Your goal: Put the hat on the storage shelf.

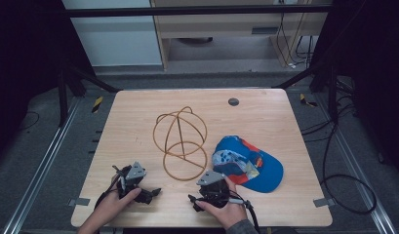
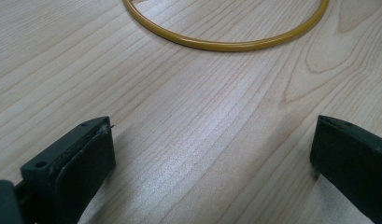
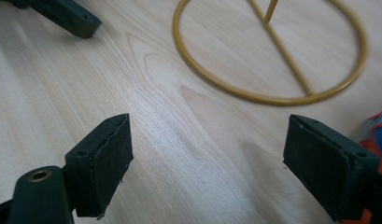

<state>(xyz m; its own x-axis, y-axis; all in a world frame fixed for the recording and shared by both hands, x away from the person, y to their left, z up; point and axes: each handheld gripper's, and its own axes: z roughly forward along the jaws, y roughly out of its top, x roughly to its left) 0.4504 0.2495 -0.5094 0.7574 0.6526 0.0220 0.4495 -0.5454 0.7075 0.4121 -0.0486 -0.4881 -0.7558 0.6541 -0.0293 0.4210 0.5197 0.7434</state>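
Jaws on both grippers stand released, spread wide with only bare wood between them. From my remote seat I take the wooden table (image 1: 265, 112) first, then the gold wire stand (image 1: 181, 141), which sits near the table's middle with its round base ring flat on the wood. Just right of the stand lies the blue patterned cap (image 1: 246, 163) (brim pointing away from the stand). My left gripper (image 1: 149, 194) rests on the table on the near left side of the stand, close to its base ring. My right gripper (image 1: 196, 202) rests just in front of the stand, with the cap close beside it.
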